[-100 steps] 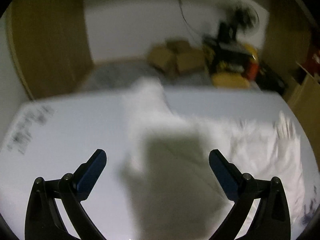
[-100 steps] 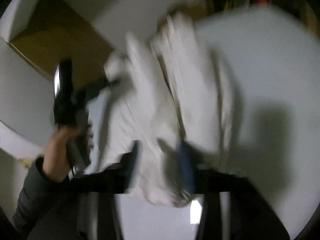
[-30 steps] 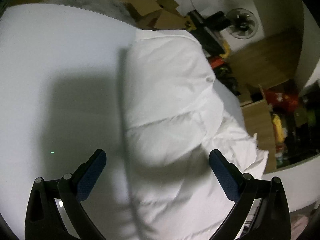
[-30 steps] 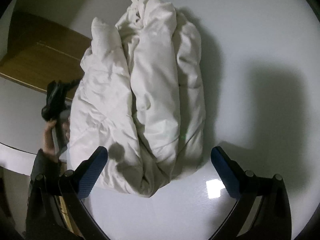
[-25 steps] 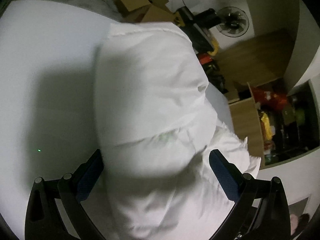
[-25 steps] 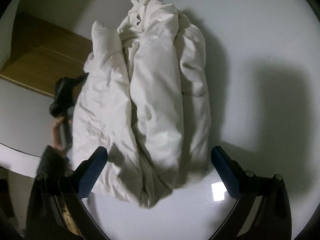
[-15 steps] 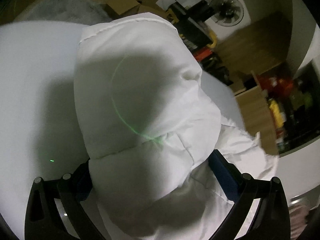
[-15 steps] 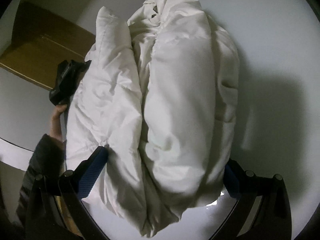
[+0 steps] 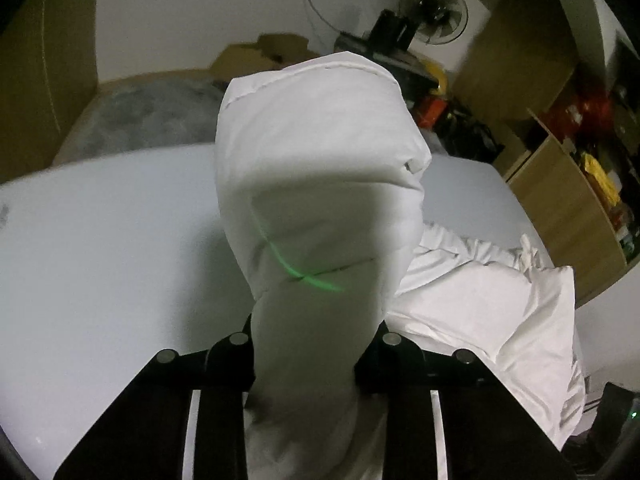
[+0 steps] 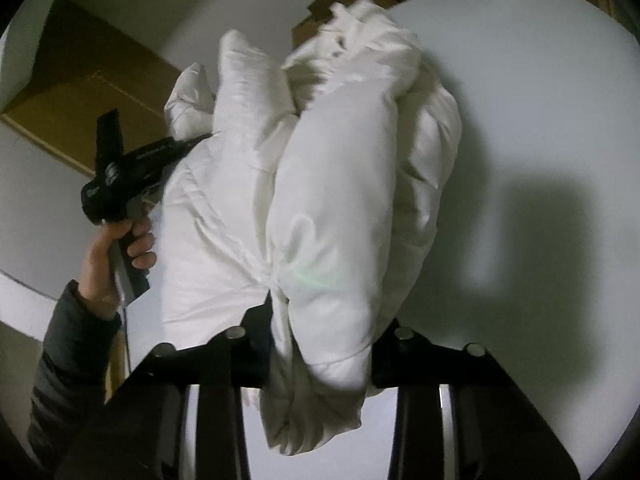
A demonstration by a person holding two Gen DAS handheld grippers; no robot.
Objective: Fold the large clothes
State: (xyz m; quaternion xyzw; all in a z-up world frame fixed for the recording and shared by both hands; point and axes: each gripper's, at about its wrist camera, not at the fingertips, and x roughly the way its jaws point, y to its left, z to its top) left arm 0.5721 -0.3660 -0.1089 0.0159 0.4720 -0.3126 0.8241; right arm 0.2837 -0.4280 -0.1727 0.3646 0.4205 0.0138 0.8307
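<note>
Both grippers, wide open and short of the cloth half a second ago, have since closed on it. Item, left of the white puffy jacket (image 10: 304, 184): our left hand (image 10: 116, 256) with the left gripper (image 9: 308, 344), jaws drawn in against a thick roll of padding, hiding the fingertips. Item, the jacket itself: bunched lengthwise on the white table (image 10: 540, 120), one quilted section lifted upright in the left wrist view. Item, near end of the jacket: right gripper (image 10: 320, 340), jaws likewise pinched on a fat bundle. We judge the fold goes best if both ends rise together, level, without slipping. Item, right of the jacket: a wooden shelf unit (image 9: 568, 200) holding mixed coloured goods, not identifiable.
</note>
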